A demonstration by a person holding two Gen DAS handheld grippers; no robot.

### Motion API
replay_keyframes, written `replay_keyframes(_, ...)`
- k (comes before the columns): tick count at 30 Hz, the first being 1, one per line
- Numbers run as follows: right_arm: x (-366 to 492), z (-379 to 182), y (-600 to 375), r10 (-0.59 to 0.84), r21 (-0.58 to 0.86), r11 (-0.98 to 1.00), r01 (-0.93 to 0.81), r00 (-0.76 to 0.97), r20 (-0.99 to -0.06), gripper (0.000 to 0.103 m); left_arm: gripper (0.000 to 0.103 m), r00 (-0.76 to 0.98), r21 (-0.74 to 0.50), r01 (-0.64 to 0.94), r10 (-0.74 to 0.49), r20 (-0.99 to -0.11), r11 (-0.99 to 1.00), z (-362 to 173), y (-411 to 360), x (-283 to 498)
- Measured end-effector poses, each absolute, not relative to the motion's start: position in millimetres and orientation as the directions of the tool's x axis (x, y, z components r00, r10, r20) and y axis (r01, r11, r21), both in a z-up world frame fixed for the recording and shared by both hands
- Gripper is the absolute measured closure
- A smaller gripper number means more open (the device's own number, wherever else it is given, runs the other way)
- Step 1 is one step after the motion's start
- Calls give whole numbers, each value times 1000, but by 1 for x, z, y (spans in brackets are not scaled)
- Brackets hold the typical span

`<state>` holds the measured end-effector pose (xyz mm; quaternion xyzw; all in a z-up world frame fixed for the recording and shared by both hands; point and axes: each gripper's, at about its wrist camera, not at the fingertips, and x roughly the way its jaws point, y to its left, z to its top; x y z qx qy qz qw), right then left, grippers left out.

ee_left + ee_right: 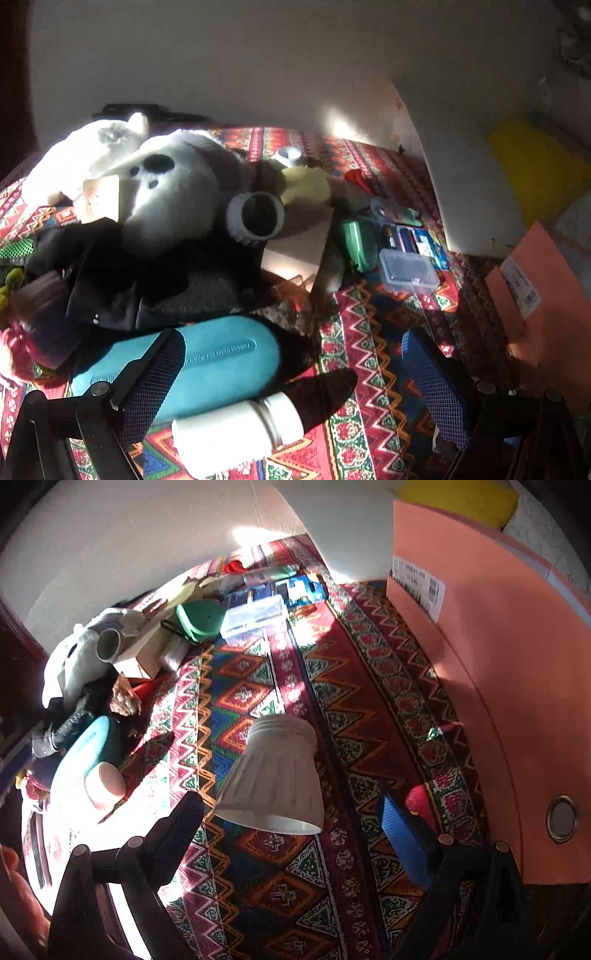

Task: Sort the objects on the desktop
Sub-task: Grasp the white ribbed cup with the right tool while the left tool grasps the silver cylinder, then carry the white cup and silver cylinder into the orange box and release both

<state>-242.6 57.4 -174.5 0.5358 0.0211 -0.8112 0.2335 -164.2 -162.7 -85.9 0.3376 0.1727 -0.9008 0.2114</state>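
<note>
left gripper gapes wide, empty, over a white pill bottle lying beside the teal case. right gripper spread wide around a ribbed white cup, contact unclear. clear box, contents indistinct.

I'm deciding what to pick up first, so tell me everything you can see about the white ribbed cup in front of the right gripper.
The white ribbed cup looks like plastic or ceramic, with vertical ridges down its flared body and horizontal rings around the narrower end. It lies tipped on the patterned cloth, wide open rim toward the camera, narrow end pointing away. It sits ahead of the right gripper, between its open fingers, which do not touch it. Sunlight falls across it. Nothing else touches it.
</note>
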Motion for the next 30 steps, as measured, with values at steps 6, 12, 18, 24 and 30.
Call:
replay_keyframes(6,-252,-179,51,-401,241,-845,478,-267,-876,42,5,-609,-148,558,-281,-742,-816,-103,-210,-236)
replay_keyframes(12,-262,-177,54,-455,310,-817,485,-213,-865,42,18,-560,-144,608,-293,-775,-781,-126,-237,-277)
replay_keyframes(18,-265,-171,58,-491,347,-805,482,-213,-844,42,58,-599,-210,587,-245,-763,-782,-127,-240,-257)
replay_keyframes(24,-250,-149,55,-507,312,-791,527,-279,-816,42,58,-704,-244,506,-233,-671,-827,-82,-210,-207)
replay_keyframes(30,-225,-108,67,-541,264,-784,561,-411,-734,42,58,-788,-254,425,-216,-577,-869,-29,-163,-163)
